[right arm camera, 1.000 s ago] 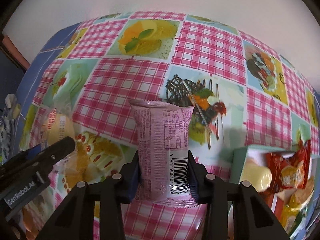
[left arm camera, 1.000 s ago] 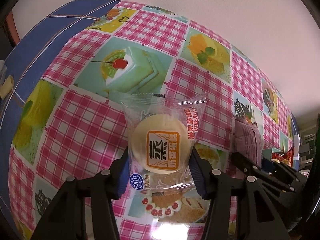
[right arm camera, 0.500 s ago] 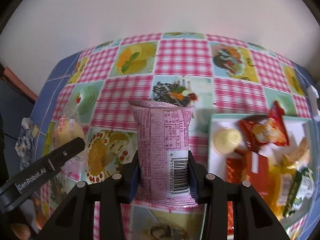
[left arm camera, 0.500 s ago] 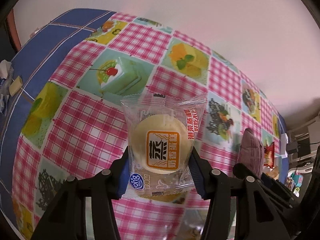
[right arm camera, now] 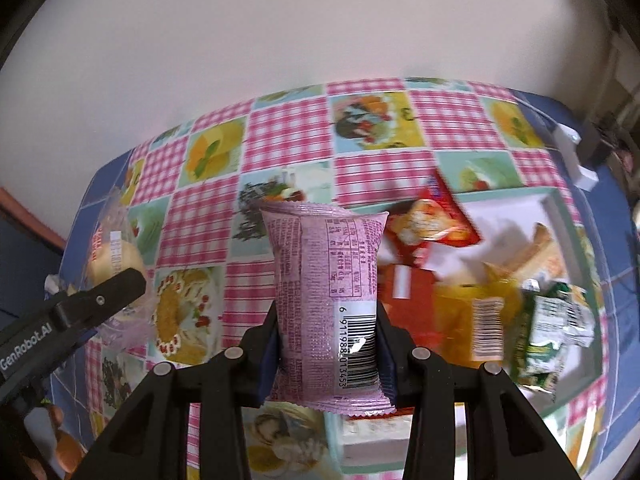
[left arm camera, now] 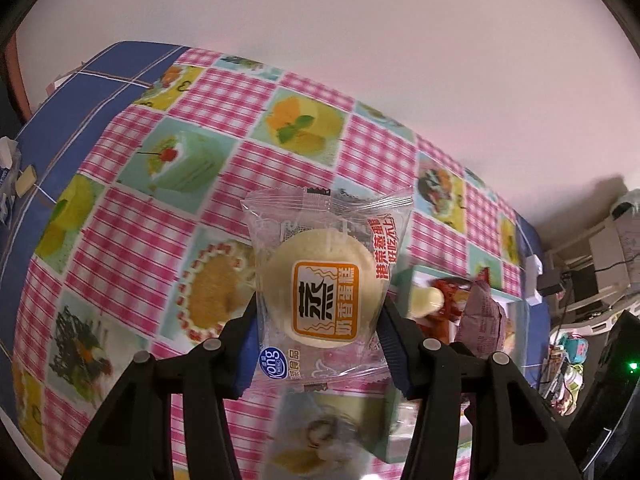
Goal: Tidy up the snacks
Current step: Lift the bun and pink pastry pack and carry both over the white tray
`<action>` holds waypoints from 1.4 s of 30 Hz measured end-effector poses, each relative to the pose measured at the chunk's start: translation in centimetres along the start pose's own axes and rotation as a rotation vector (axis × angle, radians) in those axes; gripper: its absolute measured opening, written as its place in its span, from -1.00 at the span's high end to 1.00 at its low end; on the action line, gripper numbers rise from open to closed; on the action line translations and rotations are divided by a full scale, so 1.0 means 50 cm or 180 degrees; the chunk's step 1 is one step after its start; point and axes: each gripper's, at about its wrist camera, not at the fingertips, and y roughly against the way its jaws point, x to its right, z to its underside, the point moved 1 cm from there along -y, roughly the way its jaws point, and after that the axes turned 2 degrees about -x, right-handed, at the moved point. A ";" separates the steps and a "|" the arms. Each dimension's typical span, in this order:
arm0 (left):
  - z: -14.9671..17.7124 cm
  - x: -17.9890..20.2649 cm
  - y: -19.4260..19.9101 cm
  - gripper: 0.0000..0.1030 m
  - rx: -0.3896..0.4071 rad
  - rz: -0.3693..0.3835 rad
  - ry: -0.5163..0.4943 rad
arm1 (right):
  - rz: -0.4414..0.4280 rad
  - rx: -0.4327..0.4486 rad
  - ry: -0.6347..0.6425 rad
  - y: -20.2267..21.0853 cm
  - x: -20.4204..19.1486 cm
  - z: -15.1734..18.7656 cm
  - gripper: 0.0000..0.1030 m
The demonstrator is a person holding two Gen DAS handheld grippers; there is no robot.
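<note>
My left gripper [left arm camera: 318,326] is shut on a clear-wrapped round steamed cake [left arm camera: 324,288] with an orange label, held above the checked tablecloth [left arm camera: 224,184]. My right gripper [right arm camera: 326,340] is shut on a pink snack packet [right arm camera: 324,280] with a barcode, over the left edge of a pale green tray [right arm camera: 568,216]. In the left wrist view the pink packet [left arm camera: 480,316] and the tray [left arm camera: 520,312] show at the right. The right wrist view shows the left gripper [right arm camera: 116,292] and its cake [right arm camera: 112,256] at the left.
The tray holds several snacks: a red packet [right arm camera: 432,224], an orange-yellow packet [right arm camera: 476,316], a green packet [right arm camera: 552,328]. The table's blue border [left arm camera: 60,120] runs along the left, a wall behind. Shelving and cables [left arm camera: 592,264] stand off the table's right end.
Both grippers rose and moved right with their snacks still gripped. The tray has come fully into the right wrist view and into the left wrist view's right side.
</note>
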 end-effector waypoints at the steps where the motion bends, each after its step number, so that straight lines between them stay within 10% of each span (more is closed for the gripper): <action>1: 0.005 0.012 0.000 -0.08 -0.0005 0.0013 -0.0005 | 0.0019 0.0007 -0.0035 0.003 0.011 0.000 0.16; 24: 0.099 0.279 -0.098 -0.08 -0.0232 0.0050 -0.0753 | 0.0307 0.0135 -0.1018 0.042 0.343 -0.015 0.16; 42: 0.120 0.283 -0.200 -0.07 -0.0502 0.0017 -0.0828 | 0.0183 0.0036 -0.0942 -0.010 0.339 -0.020 0.15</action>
